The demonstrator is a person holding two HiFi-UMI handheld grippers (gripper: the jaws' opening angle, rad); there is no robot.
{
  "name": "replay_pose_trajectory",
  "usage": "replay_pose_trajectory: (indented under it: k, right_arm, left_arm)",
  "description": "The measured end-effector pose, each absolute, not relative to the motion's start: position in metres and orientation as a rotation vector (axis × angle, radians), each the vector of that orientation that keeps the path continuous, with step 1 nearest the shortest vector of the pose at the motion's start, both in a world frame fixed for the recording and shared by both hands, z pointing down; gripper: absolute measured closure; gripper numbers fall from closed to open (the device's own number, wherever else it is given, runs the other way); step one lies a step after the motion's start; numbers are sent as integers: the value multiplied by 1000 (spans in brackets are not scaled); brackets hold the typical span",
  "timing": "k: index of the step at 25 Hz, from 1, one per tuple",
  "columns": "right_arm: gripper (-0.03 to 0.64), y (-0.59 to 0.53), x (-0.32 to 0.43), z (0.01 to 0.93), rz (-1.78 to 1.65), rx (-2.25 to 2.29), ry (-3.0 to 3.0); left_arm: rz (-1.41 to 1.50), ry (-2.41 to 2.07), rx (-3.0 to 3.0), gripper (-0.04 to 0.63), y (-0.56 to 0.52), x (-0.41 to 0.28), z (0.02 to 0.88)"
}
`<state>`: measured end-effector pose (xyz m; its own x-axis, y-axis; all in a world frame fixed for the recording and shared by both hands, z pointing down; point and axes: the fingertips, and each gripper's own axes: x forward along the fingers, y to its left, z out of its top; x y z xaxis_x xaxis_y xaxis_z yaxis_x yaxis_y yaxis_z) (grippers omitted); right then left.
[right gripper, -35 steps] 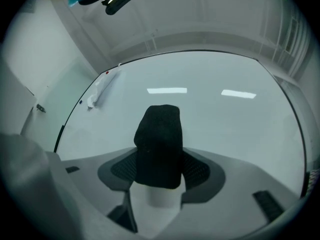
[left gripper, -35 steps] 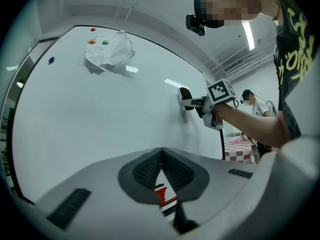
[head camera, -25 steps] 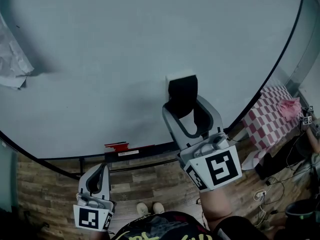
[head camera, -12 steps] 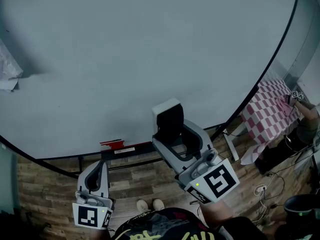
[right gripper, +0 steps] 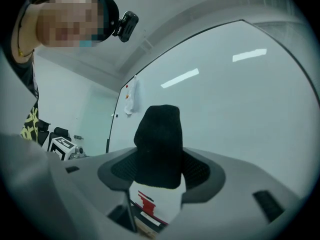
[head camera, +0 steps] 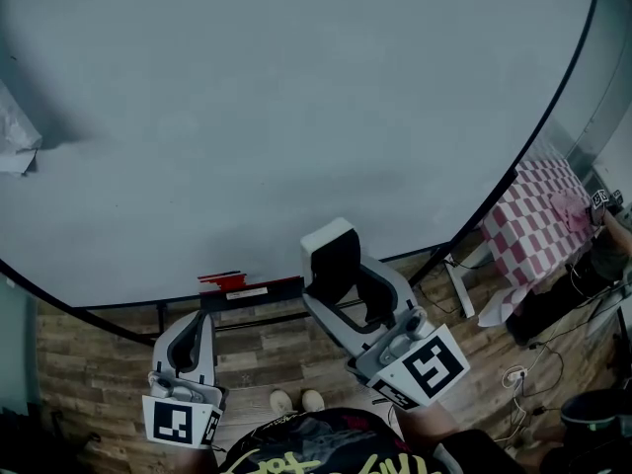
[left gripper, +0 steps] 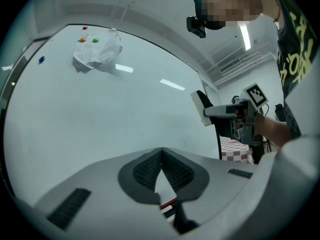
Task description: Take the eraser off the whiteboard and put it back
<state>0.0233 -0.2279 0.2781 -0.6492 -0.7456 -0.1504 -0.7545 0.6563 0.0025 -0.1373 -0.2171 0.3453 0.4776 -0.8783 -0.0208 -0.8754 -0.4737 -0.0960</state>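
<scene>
A pale whiteboard [head camera: 247, 117] filled most of the head view. At lower centre, the right gripper [head camera: 341, 273] clamped the black eraser [head camera: 334, 250] by the board's bottom edge. At lower left, the left gripper [head camera: 200, 326] hung with its jaws pressed together and nothing between them.

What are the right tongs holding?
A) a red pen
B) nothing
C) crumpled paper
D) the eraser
D: the right tongs are closed on the black eraser, which sticks up between them.
</scene>
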Motion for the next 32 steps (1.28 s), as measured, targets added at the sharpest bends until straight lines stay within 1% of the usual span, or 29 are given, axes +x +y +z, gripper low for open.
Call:
replay_pose_trajectory:
  k: [16, 22, 32]
  right_arm:
    - [368, -232, 33, 280, 120, -1300, 2729]
    - [368, -242, 45, 270, 219, -1397, 2701]
    - [368, -274, 66, 242, 309, -1520, 2606]
  left_arm:
    - [-40, 1556, -2617, 589, -219, -134, 343]
    - [-50, 1507, -2561, 589, -220, -136, 338]
    - [-36, 1554, -2601, 589, -220, -136, 340]
